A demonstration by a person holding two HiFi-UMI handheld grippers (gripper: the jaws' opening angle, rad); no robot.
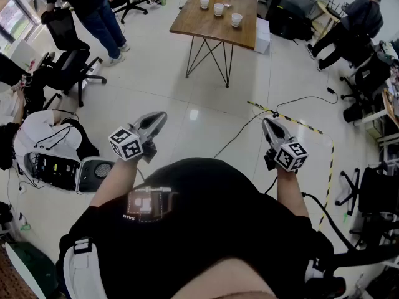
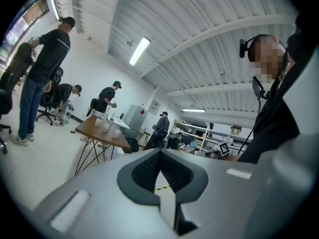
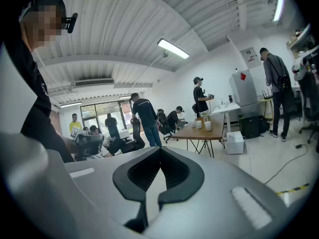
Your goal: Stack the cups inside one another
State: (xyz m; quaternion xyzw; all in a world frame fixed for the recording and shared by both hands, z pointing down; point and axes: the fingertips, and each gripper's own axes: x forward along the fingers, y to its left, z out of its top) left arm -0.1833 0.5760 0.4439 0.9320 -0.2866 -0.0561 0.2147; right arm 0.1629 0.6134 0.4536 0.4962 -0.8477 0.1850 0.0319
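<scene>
**A:** How far along is the stacking?

**B:** Not begun, as I judge it. My left claw (image 1: pixel 161 116) and my right claw (image 1: pixel 267 123) are each pressed together, with nothing between the jaws.

**A:** And the cups?

**B:** The three small white cups (image 1: pixel 219 9) stand well ahead of both claws on the brown wooden tabletop (image 1: pixel 212 28), across a stretch of pale tiled floor (image 1: pixel 187 98). Each stands on its own, a little apart from the others, and none sits inside another.

**A:** So what's left?

**B:** All of it, I'd say. I have to get my claws to the tabletop, spread one, take a cup, nest it in its neighbour, then do the same for the third.
</scene>
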